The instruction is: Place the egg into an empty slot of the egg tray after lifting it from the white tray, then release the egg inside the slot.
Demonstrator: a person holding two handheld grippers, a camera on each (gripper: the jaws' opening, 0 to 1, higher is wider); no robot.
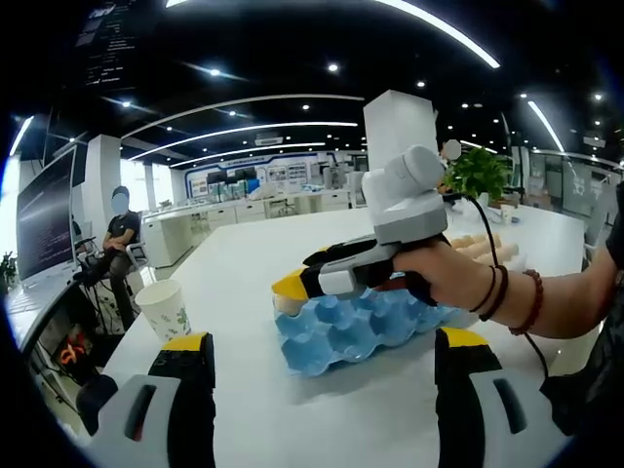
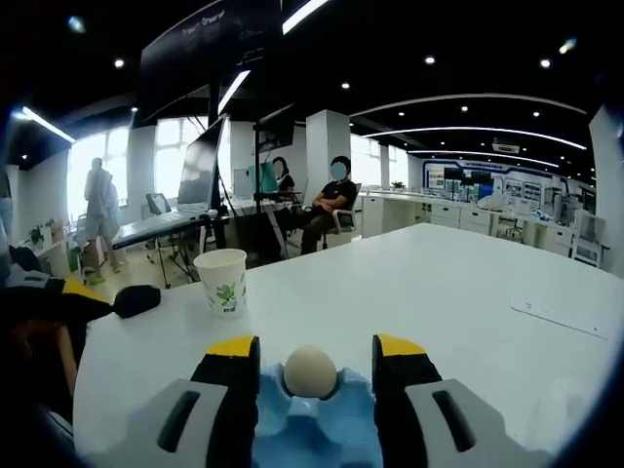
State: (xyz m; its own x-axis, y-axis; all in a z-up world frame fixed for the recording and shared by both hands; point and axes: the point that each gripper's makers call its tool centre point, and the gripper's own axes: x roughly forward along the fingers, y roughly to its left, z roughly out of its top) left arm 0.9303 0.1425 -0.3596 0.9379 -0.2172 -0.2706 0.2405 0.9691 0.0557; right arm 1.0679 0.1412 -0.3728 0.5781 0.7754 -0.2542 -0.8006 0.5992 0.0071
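The blue egg tray [image 1: 341, 331] lies on the white table in front of me. My right gripper [image 1: 297, 278], held by a hand, reaches over the tray's left end. In the right gripper view a beige egg [image 2: 310, 371] sits in an end slot of the blue egg tray [image 2: 312, 434]. My right gripper [image 2: 310, 353] straddles it, open, with a gap on each side of the egg. My left gripper [image 1: 322, 356] hovers low before the tray, open and holding nothing. Several more eggs [image 1: 483, 246] lie on the white tray at the back right.
A paper cup [image 1: 164, 310] [image 2: 222, 283] stands on the table left of the egg tray. A potted plant [image 1: 478, 175] stands behind the white tray. A white power strip [image 2: 565, 317] lies at far right. People sit beyond the table's far edge [image 2: 331, 200].
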